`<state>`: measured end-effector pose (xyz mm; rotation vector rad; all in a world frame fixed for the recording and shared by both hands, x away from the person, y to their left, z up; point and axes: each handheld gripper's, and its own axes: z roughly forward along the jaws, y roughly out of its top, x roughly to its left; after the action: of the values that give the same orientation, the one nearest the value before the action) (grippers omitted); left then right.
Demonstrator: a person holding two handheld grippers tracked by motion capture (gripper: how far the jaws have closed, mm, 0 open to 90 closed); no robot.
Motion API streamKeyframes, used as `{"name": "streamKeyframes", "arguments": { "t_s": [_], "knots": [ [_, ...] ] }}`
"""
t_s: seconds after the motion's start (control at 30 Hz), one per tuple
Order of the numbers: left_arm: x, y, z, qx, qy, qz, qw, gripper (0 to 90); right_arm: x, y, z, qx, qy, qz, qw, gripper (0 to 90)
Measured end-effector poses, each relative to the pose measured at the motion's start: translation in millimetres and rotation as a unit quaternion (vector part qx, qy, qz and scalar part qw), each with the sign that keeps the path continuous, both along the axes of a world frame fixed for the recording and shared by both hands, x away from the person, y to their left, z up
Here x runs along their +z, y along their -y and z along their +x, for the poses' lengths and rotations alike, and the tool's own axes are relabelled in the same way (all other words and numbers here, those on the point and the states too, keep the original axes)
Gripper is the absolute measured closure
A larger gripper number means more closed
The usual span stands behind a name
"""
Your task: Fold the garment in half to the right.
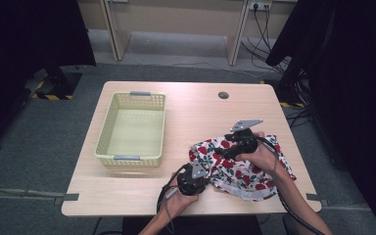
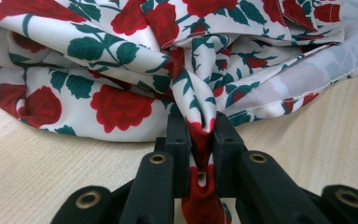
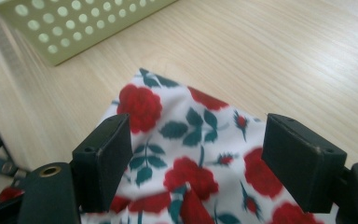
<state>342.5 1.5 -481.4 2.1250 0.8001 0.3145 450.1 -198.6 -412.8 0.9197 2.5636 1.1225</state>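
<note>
A white cloth printed with red roses and green leaves (image 1: 247,172) lies crumpled on the near right part of the wooden table (image 1: 196,115). My left gripper (image 1: 205,172) sits at the cloth's near left edge. In the left gripper view its jaws (image 2: 201,135) are shut on a bunched fold of the cloth (image 2: 121,93), which spreads away behind them. My right gripper (image 1: 222,147) hovers over the cloth's far left corner. In the right gripper view it (image 3: 198,144) stands open, the cloth (image 3: 191,140) lying flat below the gap and no pad touching it.
A pale green perforated basket (image 1: 105,137) with nothing in it stands on the left half of the table, and its wall (image 3: 74,28) is also in the right gripper view. A round cable hole (image 1: 223,95) is near the far edge. Dark curtains flank the table.
</note>
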Motion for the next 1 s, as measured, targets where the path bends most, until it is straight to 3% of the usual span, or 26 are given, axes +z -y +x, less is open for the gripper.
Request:
{"name": "streamKeyframes", "arguments": {
  "t_s": [0.13,0.4,0.67,0.87,1.0],
  "knots": [
    [-0.2,0.1,-0.4,0.001,0.003,0.001,1.0000,79.6,-6.3,-18.7,9.7,0.009,-0.008,-0.017,0.9998,24.5],
    [-0.5,0.0,-0.4,0.001,0.005,0.001,1.0000,78.9,-23.2,-42.2,26.2,0.001,-0.022,-0.037,0.9991,25.5],
    [-0.6,-1.0,0.2,0.001,0.004,0.000,1.0000,77.7,-49.0,-65.6,35.6,0.005,-0.029,-0.091,0.9954,25.2],
    [-0.8,-1.7,0.9,0.002,0.004,-0.002,1.0000,77.5,-44.7,-62.3,38.0,0.001,-0.033,-0.076,0.9965,24.7],
    [-0.7,-1.2,1.4,0.000,0.005,-0.001,1.0000,77.6,-35.9,-63.8,37.5,0.017,-0.021,-0.064,0.9976,24.9]
  ]
}}
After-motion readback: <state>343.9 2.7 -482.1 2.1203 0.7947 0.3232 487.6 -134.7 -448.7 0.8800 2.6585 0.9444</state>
